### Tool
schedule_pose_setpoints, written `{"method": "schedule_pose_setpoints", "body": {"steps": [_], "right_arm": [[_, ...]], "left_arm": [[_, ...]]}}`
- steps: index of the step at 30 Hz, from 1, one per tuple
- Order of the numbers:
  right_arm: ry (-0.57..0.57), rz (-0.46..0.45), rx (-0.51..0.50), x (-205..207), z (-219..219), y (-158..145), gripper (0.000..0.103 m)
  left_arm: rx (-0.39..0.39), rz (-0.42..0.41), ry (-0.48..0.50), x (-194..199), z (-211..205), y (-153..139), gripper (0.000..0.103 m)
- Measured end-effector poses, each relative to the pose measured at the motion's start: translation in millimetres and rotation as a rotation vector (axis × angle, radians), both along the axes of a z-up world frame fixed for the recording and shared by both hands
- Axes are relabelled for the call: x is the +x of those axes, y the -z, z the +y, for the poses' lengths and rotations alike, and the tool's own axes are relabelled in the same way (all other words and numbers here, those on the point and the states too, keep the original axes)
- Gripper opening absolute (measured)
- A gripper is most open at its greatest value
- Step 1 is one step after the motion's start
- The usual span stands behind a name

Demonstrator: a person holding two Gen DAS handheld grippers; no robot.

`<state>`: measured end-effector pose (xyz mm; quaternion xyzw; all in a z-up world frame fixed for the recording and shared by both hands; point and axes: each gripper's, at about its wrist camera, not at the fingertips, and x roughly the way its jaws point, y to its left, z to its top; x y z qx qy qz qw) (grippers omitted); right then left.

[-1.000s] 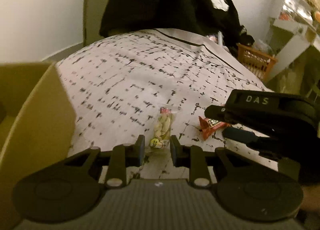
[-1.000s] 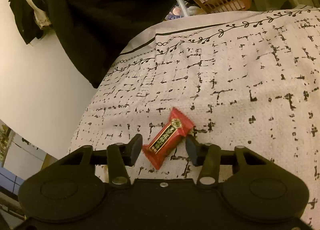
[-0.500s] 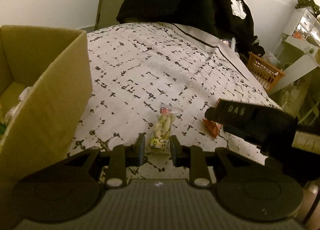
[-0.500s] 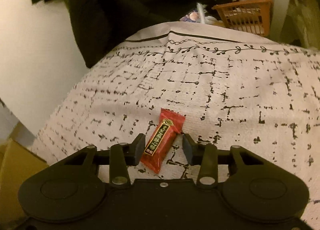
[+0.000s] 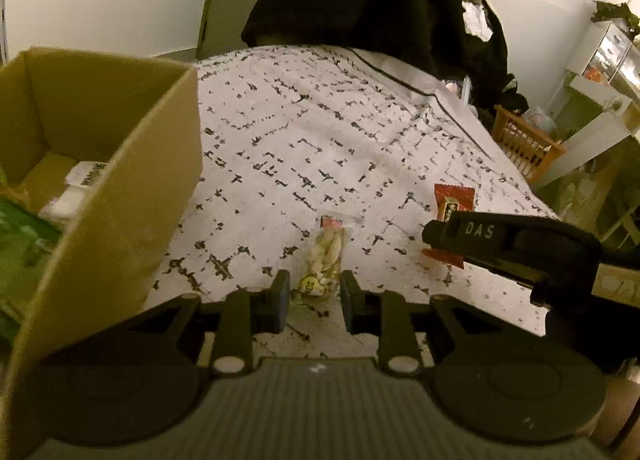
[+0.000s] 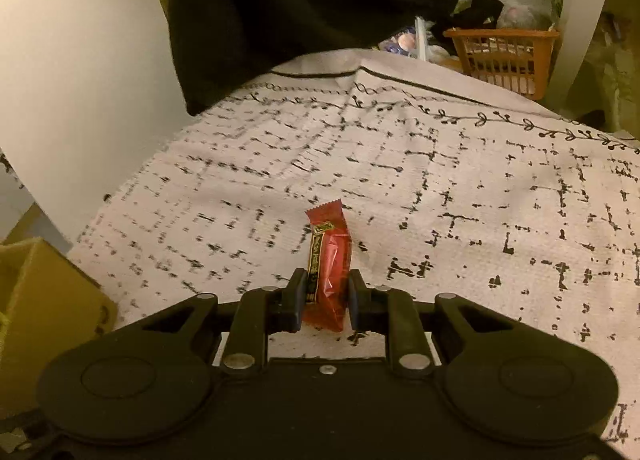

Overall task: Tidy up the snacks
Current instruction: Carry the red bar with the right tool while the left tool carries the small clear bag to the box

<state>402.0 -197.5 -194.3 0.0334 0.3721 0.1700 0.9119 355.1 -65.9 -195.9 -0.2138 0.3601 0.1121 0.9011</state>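
Note:
A clear packet of pale nuts (image 5: 326, 256) with a yellow smiley sticker sits between the pads of my left gripper (image 5: 312, 296), which is shut on it just above the patterned bed cover (image 5: 304, 147). To its right, the right gripper's black body (image 5: 508, 238) partly hides a red snack bar (image 5: 454, 199). In the right wrist view, my right gripper (image 6: 323, 298) is shut on that red snack bar (image 6: 330, 252), and the wrapper stands up between the pads.
An open cardboard box (image 5: 132, 179) with several packets inside stands at the left; its corner (image 6: 36, 300) also shows at the lower left. A black garment (image 6: 280, 11) hangs over the far edge of the bed. An orange basket (image 6: 504, 55) sits beyond the bed.
The right jaws have closed onto the red snack bar, which has turned from slanted to upright. The left gripper has moved with the nut packet, and the box now shows more fully.

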Motion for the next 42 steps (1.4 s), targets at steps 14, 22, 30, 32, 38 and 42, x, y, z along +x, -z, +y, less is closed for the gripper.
{"method": "schedule_pose_setpoints", "body": {"steps": [14,22,30,32,38,42], "right_arm": [[-0.068,-0.062,0.104,-33,-17,-55,0.021],[-0.145,-0.083,0.161,-52,-7,-76,0.021],[-0.225,-0.105,0.173,-75,17,-87,0.021],[-0.248,-0.108,0.179,-81,23,-89,0.021],[-0.298,-0.119,0.181,-94,40,-94,0.021],[-0.313,-0.128,0.18,-99,46,-96,0.021]], "left_arm": [[0.017,-0.097,-0.006,-38,-7,-60,0.024],[0.025,-0.133,-0.069,-64,8,-89,0.024],[0.029,-0.135,-0.117,-86,30,-104,0.024],[0.023,-0.131,-0.136,-91,37,-104,0.024],[0.039,-0.125,-0.175,-108,60,-105,0.024],[0.045,-0.121,-0.201,-117,77,-104,0.024]]}}
